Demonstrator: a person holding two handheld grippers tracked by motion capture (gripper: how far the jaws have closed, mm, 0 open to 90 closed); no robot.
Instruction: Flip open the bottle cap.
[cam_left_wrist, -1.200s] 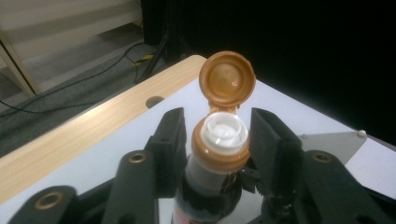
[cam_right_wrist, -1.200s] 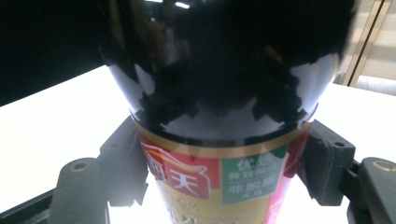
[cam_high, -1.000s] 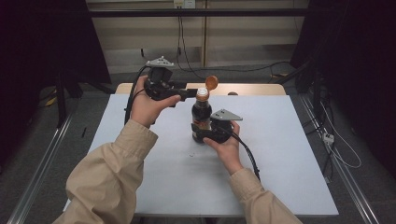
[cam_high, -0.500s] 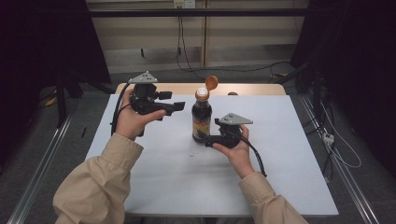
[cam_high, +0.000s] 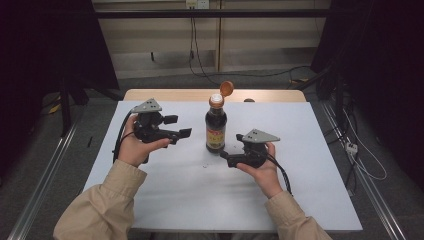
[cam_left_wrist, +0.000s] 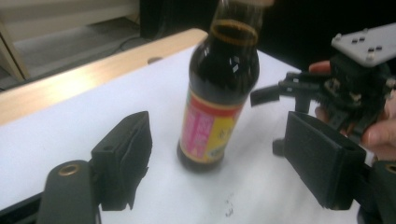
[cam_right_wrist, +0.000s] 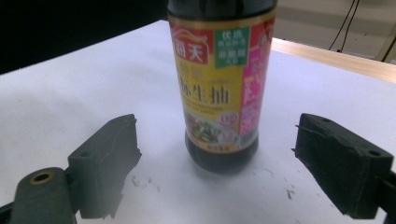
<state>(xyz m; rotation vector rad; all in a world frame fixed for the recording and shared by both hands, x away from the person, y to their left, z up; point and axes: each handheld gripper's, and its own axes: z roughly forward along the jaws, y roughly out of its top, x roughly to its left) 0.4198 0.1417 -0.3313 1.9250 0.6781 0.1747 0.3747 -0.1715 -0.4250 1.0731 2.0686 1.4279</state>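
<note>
Both of your hand-held grippers, left and right, stand released, jaws just widened, nothing between them. Your soy sauce bottle stands upright mid-counter, flip cap open. Opening looks finished; next likely calls for regripping it.

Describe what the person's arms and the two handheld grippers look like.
Both arms wear tan long sleeves. The left gripper and right gripper are black, each topped by a grey three-cornered plate and trailing a black cable. Their jaws end in blocky black pads.
</note>
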